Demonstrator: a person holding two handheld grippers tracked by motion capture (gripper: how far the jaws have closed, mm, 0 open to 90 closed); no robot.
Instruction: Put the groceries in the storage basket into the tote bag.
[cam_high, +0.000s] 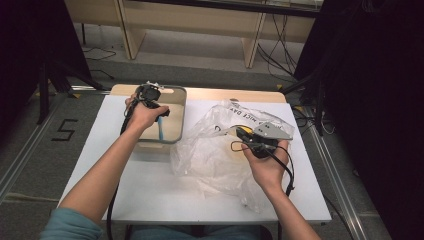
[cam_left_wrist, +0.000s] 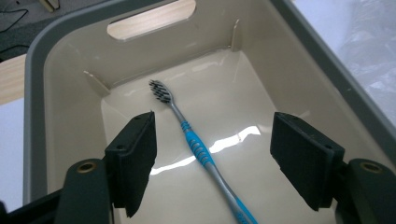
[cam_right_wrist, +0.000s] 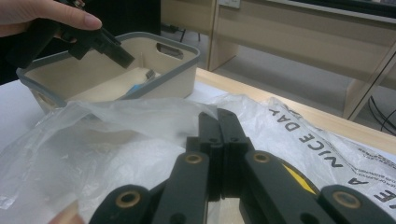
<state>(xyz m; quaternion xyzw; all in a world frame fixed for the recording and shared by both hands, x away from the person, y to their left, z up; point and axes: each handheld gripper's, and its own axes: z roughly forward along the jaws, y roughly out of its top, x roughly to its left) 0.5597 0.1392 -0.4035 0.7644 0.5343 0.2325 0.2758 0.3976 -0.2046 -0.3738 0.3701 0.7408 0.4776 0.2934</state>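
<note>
Nearest the lens in the right gripper view, the right hand-held gripper (cam_right_wrist: 219, 122) has its two black jaws pressed together, with the rim of the clear plastic bag (cam_right_wrist: 116, 140) apparently pinched between them; the film is too thin to confirm that it sits between the pads. The bag, printed with dark lettering, lies crumpled on the right half of the white table (cam_high: 150, 185). The left hand-held gripper (cam_left_wrist: 212, 154) hangs over the beige bin (cam_left_wrist: 42, 93) with the grey rim at the far left of the table, its jaws standing wide apart and holding nothing. The blue and grey toothbrush (cam_left_wrist: 196, 144) lies flat on the bin floor between and below the two pads, running diagonally, bristle head toward the far wall with the handle slot. Judgement: the step in hand looks like a pick of the toothbrush for transfer into the bag. Risks from here: the handle is thin and lies flush on a glossy floor, so the pads could close above it or skate it sideways rather than seat on it. The diagonal lie means the jaws do not quite cross the handle squarely, and a skewed pinch could let the brush pivot and drop. The bin walls stand close to the open jaws, so a low approach may knock the bin. If the right grip slackens, the bag mouth could collapse.
</note>
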